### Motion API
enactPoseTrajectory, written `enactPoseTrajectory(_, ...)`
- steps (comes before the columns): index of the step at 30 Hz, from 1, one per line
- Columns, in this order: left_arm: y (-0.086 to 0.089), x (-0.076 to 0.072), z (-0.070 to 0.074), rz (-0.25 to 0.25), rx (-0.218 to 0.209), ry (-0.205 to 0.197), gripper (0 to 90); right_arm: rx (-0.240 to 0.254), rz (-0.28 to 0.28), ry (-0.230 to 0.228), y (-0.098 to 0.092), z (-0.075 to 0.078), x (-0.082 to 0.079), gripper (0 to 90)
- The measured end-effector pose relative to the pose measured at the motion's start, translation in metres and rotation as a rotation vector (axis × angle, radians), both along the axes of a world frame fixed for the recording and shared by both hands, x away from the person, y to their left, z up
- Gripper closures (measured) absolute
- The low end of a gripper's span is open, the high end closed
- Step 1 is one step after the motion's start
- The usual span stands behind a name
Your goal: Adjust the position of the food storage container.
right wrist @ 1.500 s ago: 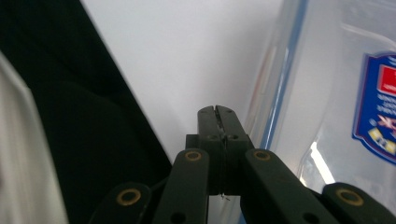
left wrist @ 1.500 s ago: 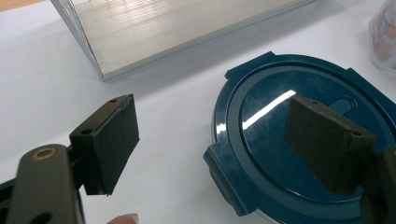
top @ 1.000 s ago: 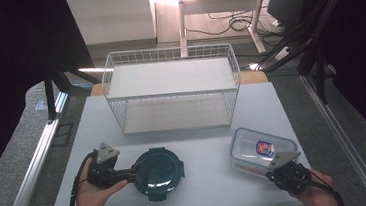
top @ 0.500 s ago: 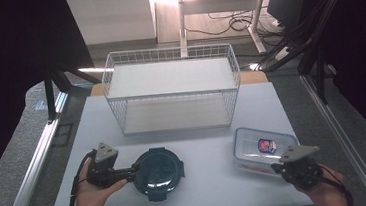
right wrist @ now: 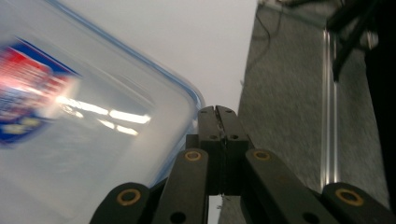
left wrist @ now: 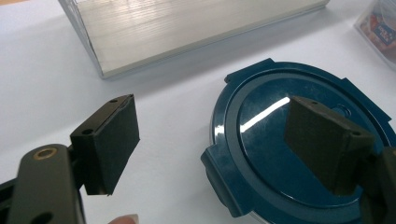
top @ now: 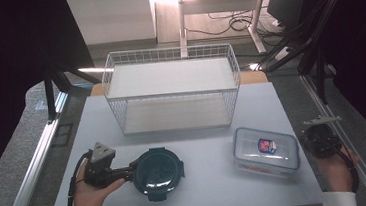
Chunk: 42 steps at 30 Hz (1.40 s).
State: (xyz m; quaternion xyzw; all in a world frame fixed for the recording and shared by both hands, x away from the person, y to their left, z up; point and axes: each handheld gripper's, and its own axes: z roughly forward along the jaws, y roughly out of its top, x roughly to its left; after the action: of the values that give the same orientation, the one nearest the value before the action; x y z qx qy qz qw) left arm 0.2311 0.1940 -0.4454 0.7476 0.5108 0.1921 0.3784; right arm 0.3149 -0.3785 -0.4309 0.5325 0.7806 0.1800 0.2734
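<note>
Right hand-held gripper (top: 319,138) now clear of clear box (top: 266,149).

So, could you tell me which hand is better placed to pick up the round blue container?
Left. The left gripper is open with its jaws either side of the round blue container's rim; the right gripper is shut, off beyond the clear box.

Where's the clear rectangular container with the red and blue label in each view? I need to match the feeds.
High view: clear container at the table's front right, beside the right hand-held gripper.
Left gripper view: only its labelled corner, top right edge.
Right gripper view: blurred, filling the left half, next to the shut jaws.
Shared landmark: its red and blue label.
</note>
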Motion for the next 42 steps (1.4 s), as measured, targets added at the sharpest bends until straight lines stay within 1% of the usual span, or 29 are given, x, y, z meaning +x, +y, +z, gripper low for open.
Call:
enactPoseTrajectory(1,0.001,0.0,0.0,-0.002,-0.009,0.002,18.0,-0.03,-0.025,0.038,-0.002,-0.011,0.003,89.1)
enactPoseTrajectory(2,0.002,0.0,0.0,-0.001,-0.013,0.003,18.0,-0.03,-0.025,0.038,-0.002,-0.011,0.003,89.1)
enactPoseTrajectory(6,0.002,0.0,-0.001,0.008,-0.009,0.005,18.0,-0.017,-0.035,0.101,-0.007,-0.025,-0.001,89.1)
enactPoseTrajectory(7,0.002,0.0,-0.002,0.008,-0.004,0.006,18.0,-0.007,-0.025,0.106,-0.007,-0.026,-0.001,89.1)
enactPoseTrajectory(10,0.0,0.001,-0.002,0.007,0.0,0.009,18.0,-0.013,-0.024,0.122,-0.006,-0.027,-0.002,89.1)
enactPoseTrajectory(12,0.0,0.002,-0.003,0.005,0.002,0.011,18.0,-0.01,-0.022,0.125,-0.005,-0.027,-0.002,89.1)
enactPoseTrajectory(14,0.0,0.002,-0.004,0.003,0.006,0.016,18.0,0.002,-0.008,0.128,-0.004,-0.028,-0.001,89.1)
enactPoseTrajectory(17,-0.001,0.003,-0.006,0.002,0.007,0.019,18.0,0.038,0.04,0.126,0.002,-0.03,0.001,89.1)
enactPoseTrajectory(18,0.0,0.003,-0.006,0.004,0.008,0.018,18.0,0.041,0.048,0.125,0.004,-0.031,0.002,89.0)
enactPoseTrajectory(22,0.001,0.003,-0.005,0.01,0.005,0.014,18.0,0.027,0.088,0.109,0.017,-0.034,0.004,89.1)
enactPoseTrajectory(24,0.002,0.003,-0.005,0.014,0.003,0.015,18.0,0.026,0.098,0.102,0.021,-0.035,0.005,89.1)
enactPoseTrajectory(25,0.002,0.003,-0.005,0.016,0.002,0.015,18.0,0.03,0.114,0.099,0.027,-0.035,0.007,89.1)
enactPoseTrajectory(26,0.002,0.003,-0.005,0.016,0.002,0.015,18.0,0.03,0.114,0.099,0.027,-0.035,0.007,89.1)
enactPoseTrajectory(27,0.001,0.003,-0.005,0.016,0.006,0.018,18.0,0.028,0.129,0.096,0.034,-0.036,0.009,89.1)
enactPoseTrajectory(28,0.001,0.003,-0.005,0.016,0.006,0.018,18.1,0.028,0.129,0.096,0.034,-0.036,0.009,89.1)
enactPoseTrajectory(29,0.001,0.003,-0.005,0.015,0.005,0.019,18.0,0.029,0.148,0.102,0.042,-0.037,0.011,89.1)
enactPoseTrajectory(35,0.002,0.004,-0.005,0.018,0.003,0.02,18.0,0.05,0.204,0.11,0.064,-0.038,0.014,89.1)
enactPoseTrajectory(37,0.002,0.004,-0.006,0.018,0.002,0.021,18.1,0.049,0.218,0.108,0.07,-0.039,0.015,89.1)
enactPoseTrajectory(38,0.002,0.004,-0.006,0.018,0.002,0.021,18.0,0.049,0.218,0.108,0.07,-0.039,0.015,89.1)
enactPoseTrajectory(39,0.003,0.004,-0.005,0.019,0.001,0.02,18.0,0.052,0.232,0.108,0.075,-0.039,0.015,89.1)
enactPoseTrajectory(42,0.003,0.003,-0.005,0.019,0.0,0.02,18.0,0.062,0.249,0.11,0.08,-0.04,0.014,89.1)
